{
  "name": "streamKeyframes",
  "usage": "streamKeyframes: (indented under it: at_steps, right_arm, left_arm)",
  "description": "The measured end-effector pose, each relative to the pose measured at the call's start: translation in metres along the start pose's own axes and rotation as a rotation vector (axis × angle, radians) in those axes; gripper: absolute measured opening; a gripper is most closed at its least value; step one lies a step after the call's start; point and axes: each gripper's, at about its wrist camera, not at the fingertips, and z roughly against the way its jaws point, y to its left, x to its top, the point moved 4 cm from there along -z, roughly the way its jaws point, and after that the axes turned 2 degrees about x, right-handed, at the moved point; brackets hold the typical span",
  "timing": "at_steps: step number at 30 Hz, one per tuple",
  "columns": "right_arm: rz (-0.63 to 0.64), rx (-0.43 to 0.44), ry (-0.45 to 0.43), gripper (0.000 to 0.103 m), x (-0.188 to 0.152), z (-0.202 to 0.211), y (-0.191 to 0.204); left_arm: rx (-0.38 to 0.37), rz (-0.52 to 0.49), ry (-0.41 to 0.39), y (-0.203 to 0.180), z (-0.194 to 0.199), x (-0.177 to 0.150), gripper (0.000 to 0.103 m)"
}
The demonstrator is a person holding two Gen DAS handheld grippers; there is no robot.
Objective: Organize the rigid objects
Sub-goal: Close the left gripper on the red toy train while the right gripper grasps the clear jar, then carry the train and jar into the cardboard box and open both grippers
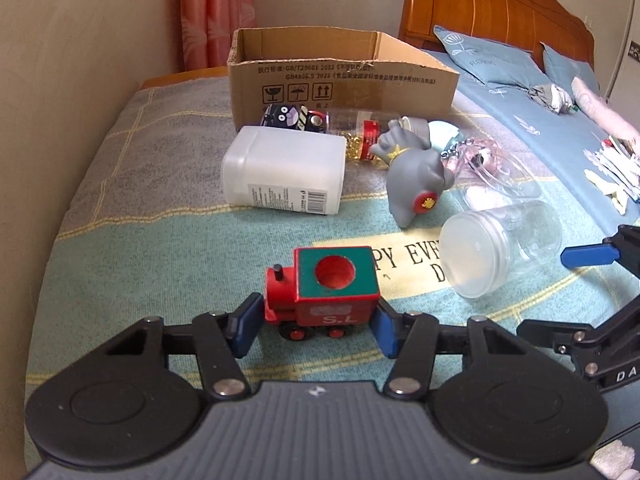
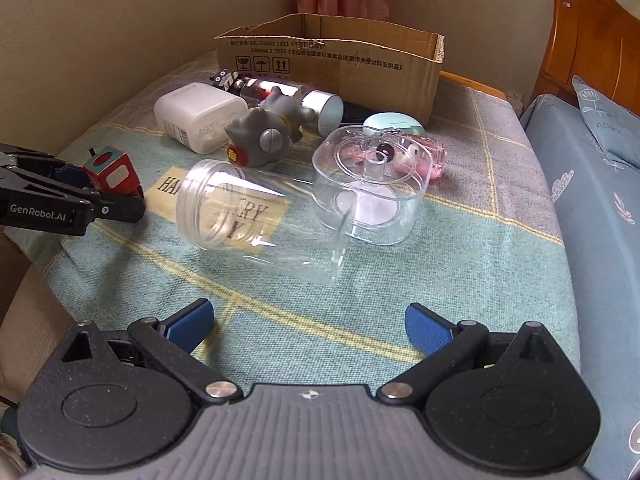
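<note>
On a checked blanket (image 1: 132,216) spread over a bed, in front of an open cardboard box (image 1: 340,76), the left gripper (image 1: 316,326) clamps a red and green toy train (image 1: 320,292), its blue pads pressed against both sides of the toy, which stands on its wheels. Between train and box lie a white plastic container (image 1: 284,170) on its side and a grey rubber figure (image 1: 416,176); a clear jar (image 1: 500,246) lies to the right of the train, farther from the box than the figure. The tip of the right gripper (image 1: 588,256) enters at the frame's right edge beside that jar.

From the right wrist, the box (image 2: 332,64) stands at the far side of the blanket (image 2: 480,248). The right gripper (image 2: 310,326) hovers with its jaws spread wide and nothing between them, the clear jar (image 2: 256,216) lying just ahead of it, toward the box. A clear lidded tub (image 2: 372,188) sits between jar and box, with the grey figure (image 2: 268,134) and white container (image 2: 198,120) nearer the box. Far left of the box, the left gripper (image 2: 100,188) holds the train (image 2: 112,172)
</note>
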Motion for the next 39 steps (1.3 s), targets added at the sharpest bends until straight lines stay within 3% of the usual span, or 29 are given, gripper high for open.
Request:
streamKeyframes:
  at_steps: [10, 26, 29, 39]
  right_arm:
    - [0.003, 0.059, -0.006, 0.103, 0.032, -0.01, 0.023]
    - [-0.016, -0.046, 0.068, 0.103, 0.06, -0.039, 0.043]
    - [-0.003, -0.069, 0.079, 0.096, 0.062, -0.038, 0.044]
    - [0.06, -0.029, 0.047, 0.096, 0.063, -0.015, 0.048]
  left_arm:
    - [0.031, 0.019, -0.018, 0.023, 0.004, -0.001, 0.056]
    - [0.021, 0.042, -0.025, 0.038, 0.0, 0.002, 0.056]
    - [0.016, 0.044, -0.023, 0.038, -0.001, 0.002, 0.056]
    - [0.03, 0.038, -0.02, 0.036, 0.007, 0.008, 0.056]
